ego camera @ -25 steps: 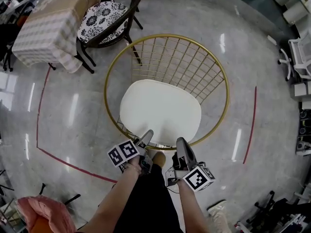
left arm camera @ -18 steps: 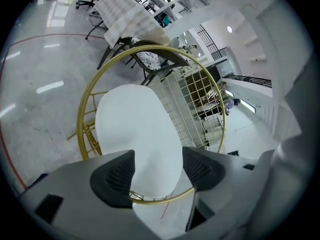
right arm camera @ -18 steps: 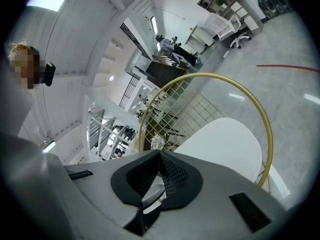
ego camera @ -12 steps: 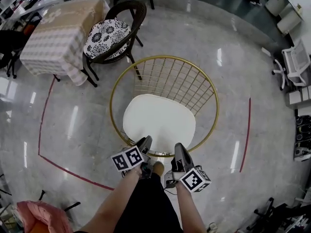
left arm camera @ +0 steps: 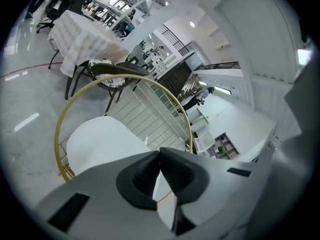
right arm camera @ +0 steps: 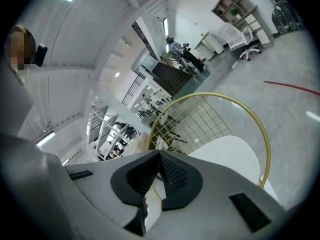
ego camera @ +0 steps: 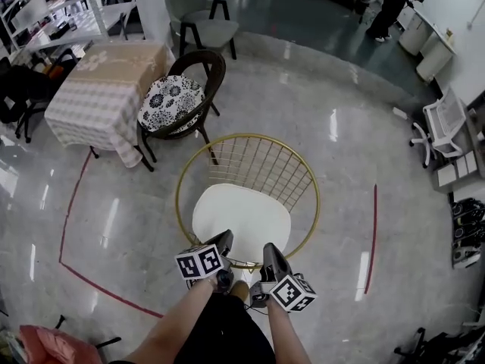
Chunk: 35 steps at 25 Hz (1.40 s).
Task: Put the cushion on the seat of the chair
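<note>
A white cushion [ego camera: 241, 217] lies flat on the seat of the round gold wire chair [ego camera: 246, 136]. My left gripper [ego camera: 225, 238] hangs just above the chair's front rim, shut, nothing between its jaws. My right gripper [ego camera: 269, 249] is beside it on the right, also shut and empty. In the left gripper view the closed left gripper [left arm camera: 160, 152] points over the cushion [left arm camera: 100, 141] and the gold rim [left arm camera: 125, 81]. The right gripper view shows the closed right gripper [right arm camera: 160, 153] in front of the cushion [right arm camera: 225, 151] and the wire back [right arm camera: 200, 116].
A dark chair with a black-and-white patterned pad [ego camera: 173, 101] stands behind the gold chair, next to a table with a checked cloth [ego camera: 102, 97]. A grey chair [ego camera: 201, 21] is farther back. Red floor tape [ego camera: 371, 241] runs at the right, and a white office chair [ego camera: 443, 120] stands beyond it.
Both grippers have lifted up and away from the cushion's front edge. The head view has tilted up, so the gold chair looks smaller and more of the room shows.
</note>
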Each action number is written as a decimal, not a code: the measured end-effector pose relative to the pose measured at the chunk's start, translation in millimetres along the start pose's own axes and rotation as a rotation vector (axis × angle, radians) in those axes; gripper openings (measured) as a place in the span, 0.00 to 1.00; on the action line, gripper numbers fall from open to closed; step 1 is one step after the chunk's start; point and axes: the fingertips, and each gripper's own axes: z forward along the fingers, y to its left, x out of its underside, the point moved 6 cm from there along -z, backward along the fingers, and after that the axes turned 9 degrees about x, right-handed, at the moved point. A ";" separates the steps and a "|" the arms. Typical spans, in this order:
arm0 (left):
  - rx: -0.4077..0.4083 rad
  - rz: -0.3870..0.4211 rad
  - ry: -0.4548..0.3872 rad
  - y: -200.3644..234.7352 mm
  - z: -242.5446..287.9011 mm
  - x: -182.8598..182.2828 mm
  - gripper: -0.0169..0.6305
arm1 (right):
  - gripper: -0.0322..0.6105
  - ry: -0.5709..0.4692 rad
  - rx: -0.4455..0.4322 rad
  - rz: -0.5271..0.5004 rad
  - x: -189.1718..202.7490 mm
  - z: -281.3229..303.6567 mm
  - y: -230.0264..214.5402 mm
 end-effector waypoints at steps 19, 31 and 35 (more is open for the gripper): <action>0.194 0.262 -0.015 -112.8 -53.5 -14.9 0.05 | 0.03 -0.122 -0.026 -0.077 -41.5 -61.1 60.5; 0.280 0.465 -0.087 -157.9 -82.9 -27.8 0.05 | 0.03 -0.272 -0.088 -0.228 -74.0 -82.1 100.0; 0.259 0.492 -0.119 -156.1 -91.7 -31.7 0.05 | 0.03 -0.295 -0.097 -0.254 -76.6 -85.8 105.9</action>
